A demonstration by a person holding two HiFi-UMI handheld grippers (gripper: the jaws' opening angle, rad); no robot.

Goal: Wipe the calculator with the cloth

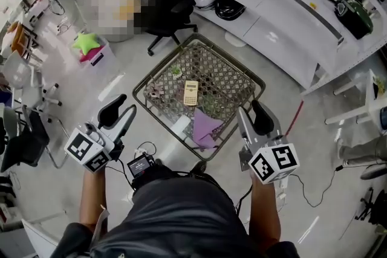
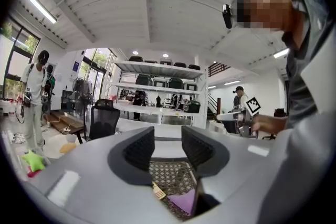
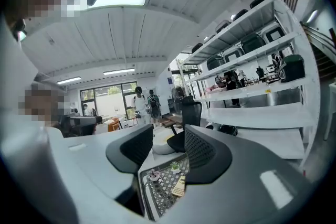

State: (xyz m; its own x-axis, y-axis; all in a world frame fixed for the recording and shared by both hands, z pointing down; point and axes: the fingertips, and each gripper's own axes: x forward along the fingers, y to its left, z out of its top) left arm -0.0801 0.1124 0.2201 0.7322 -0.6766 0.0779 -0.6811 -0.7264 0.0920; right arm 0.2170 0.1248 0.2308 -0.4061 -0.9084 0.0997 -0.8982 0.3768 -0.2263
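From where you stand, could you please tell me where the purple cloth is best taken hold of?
Pinch the cloth at its raised, crumpled middle, from above. It looks bunched, not flat, by the near edge of the mesh table, so folds stand up for the jaws. The right hand-held gripper, open and empty, is nearer it.

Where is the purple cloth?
In the head view the purple cloth lies at the mesh table's near edge, just this side of the calculator, right beside a white object.
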